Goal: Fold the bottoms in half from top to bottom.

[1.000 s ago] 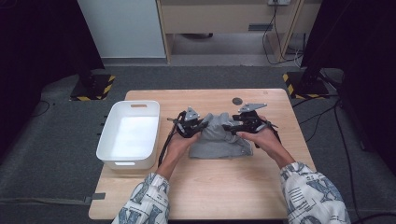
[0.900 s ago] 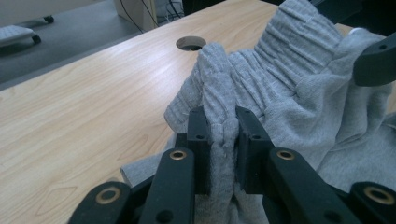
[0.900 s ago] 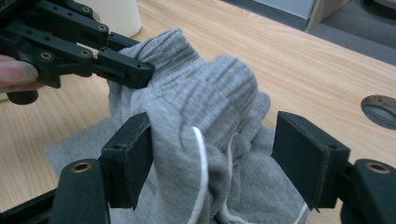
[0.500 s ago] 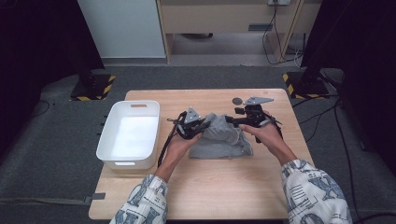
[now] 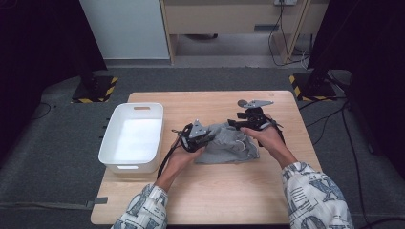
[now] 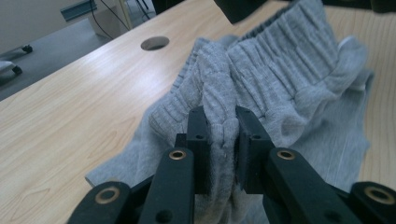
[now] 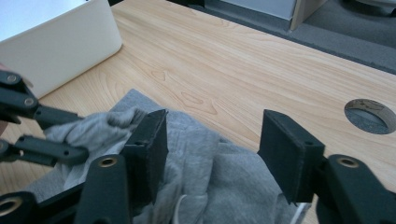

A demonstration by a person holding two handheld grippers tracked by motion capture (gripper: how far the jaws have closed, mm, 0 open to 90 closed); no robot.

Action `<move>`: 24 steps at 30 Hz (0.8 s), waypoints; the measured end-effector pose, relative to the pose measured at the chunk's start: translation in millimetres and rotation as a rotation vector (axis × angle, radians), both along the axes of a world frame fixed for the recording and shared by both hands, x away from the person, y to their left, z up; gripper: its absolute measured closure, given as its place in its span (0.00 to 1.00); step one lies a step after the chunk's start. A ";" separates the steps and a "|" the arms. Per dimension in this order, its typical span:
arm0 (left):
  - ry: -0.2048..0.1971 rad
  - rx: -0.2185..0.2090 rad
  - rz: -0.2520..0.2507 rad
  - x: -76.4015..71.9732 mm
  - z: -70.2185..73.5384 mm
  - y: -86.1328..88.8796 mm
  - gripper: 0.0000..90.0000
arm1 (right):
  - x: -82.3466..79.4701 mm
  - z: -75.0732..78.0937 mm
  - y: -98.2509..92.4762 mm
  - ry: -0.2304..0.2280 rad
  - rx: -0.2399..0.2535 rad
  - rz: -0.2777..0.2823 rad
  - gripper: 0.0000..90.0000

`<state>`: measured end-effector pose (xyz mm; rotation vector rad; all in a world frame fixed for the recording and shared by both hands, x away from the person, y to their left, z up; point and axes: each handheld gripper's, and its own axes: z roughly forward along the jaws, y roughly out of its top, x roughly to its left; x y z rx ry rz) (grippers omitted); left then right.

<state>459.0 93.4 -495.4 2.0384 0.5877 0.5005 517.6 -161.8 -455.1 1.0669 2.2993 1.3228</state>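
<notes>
The grey garment (image 5: 229, 145) lies crumpled near the middle of the worktop (image 5: 267, 200), a little towards its right edge, with the two hands meeting over it. The left tool (image 6: 223, 133) is clamped on a bunched fold of the ribbed waistband, the cloth squeezed tight between its jaws. The right tool (image 7: 212, 144) stands open over the garment: its jaws have just been closing, with grey cloth lying between them, but the pads do not press on it yet.

The step in hand looks like taking a second grip on the waistband so the garment can be lifted or straightened for folding. The next move likely calls for the right tool to sink a little and shut on the fabric.

Farther off, the white bin (image 5: 131, 138) sits at the worktop's left edge, well apart from the garment.
</notes>
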 end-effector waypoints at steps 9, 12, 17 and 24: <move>-0.001 0.000 0.005 -0.3 -3.1 2.5 0.86 | 10.4 -8.2 14.8 0.025 -0.013 0.002 0.54; -0.001 -0.007 0.009 -0.3 -2.8 3.9 0.86 | 13.3 -13.3 20.9 0.055 -0.020 0.003 0.58; 0.005 -0.015 0.016 -1.0 -1.2 5.7 0.85 | 14.2 -17.8 25.4 0.087 -0.046 0.040 0.77; 0.024 -0.026 0.042 -5.4 2.3 6.7 0.83 | 9.2 -12.1 21.2 0.088 -0.031 0.077 0.94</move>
